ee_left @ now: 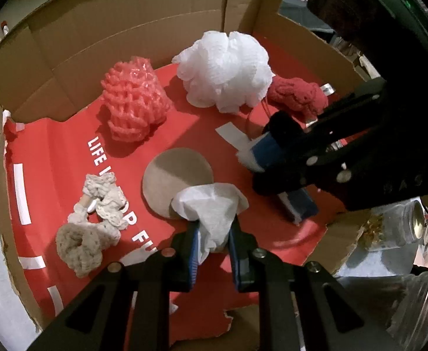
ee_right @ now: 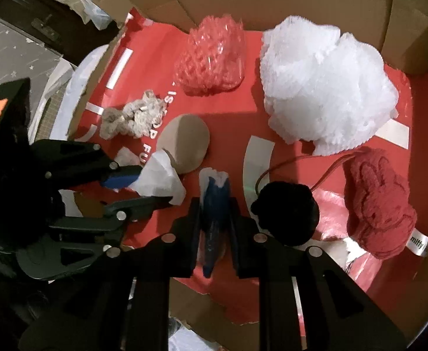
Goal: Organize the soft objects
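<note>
My left gripper (ee_left: 214,234) is shut on a crumpled white tissue (ee_left: 211,207), held over a tan round sponge (ee_left: 173,175). My right gripper (ee_right: 215,204) is shut on a blue and white cloth (ee_right: 214,201); it shows at the right of the left wrist view (ee_left: 260,152). On the red sheet (ee_left: 61,158) lie a pink foam net (ee_left: 135,99), a white mesh loofah (ee_left: 225,70), a red knitted piece (ee_left: 298,96), a black pompom (ee_right: 287,213) and beige crocheted scrunchies (ee_left: 94,222). The left gripper with the tissue (ee_right: 161,178) shows in the right wrist view.
A cardboard box (ee_left: 96,29) walls the sheet at the back and sides. A glass jar (ee_left: 401,225) stands outside the box at the right. A red cord (ee_right: 290,166) runs by the pompom.
</note>
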